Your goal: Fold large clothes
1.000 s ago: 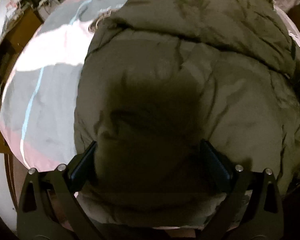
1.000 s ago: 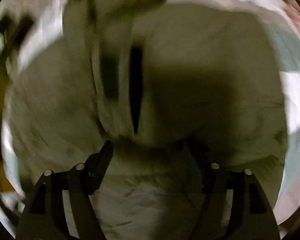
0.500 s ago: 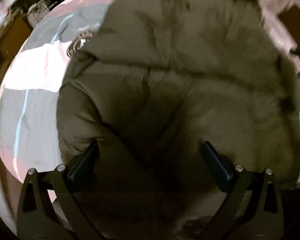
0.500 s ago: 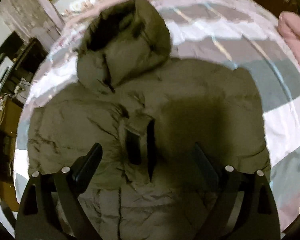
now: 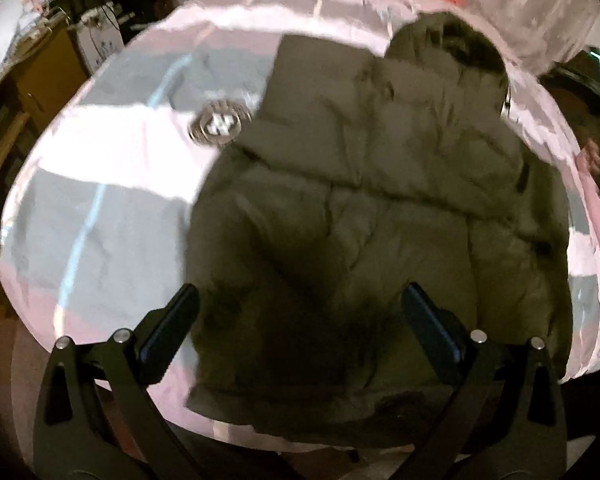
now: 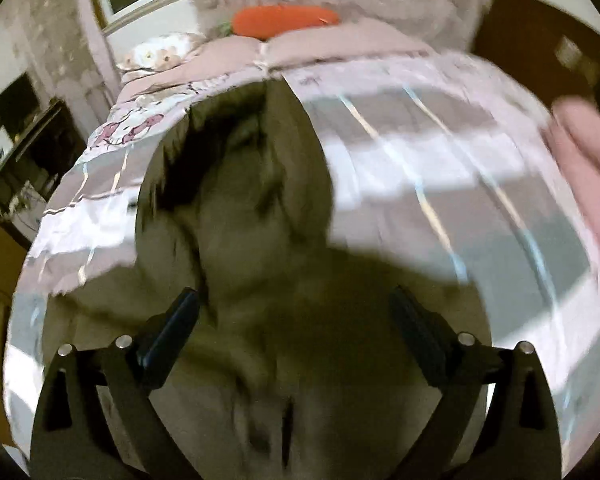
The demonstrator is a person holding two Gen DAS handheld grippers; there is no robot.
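Note:
An olive-green hooded puffer jacket (image 5: 380,208) lies spread on the bed, its hood (image 5: 444,40) towards the far end. It also shows in the right wrist view (image 6: 260,280), blurred, with the hood (image 6: 236,148) pointing away. My left gripper (image 5: 300,304) is open and empty, held above the jacket's near part. My right gripper (image 6: 296,308) is open and empty, held above the jacket's middle.
The bed cover (image 5: 112,200) is pink and grey check with thin blue lines. An orange pillow (image 6: 284,20) lies at the head of the bed. A pink bundle (image 6: 588,148) lies at the right edge. Dark furniture (image 5: 40,60) stands left of the bed.
Both grippers have pulled up and back from the jacket, so more of the bed and room shows. The right wrist view has tilted up towards the head of the bed.

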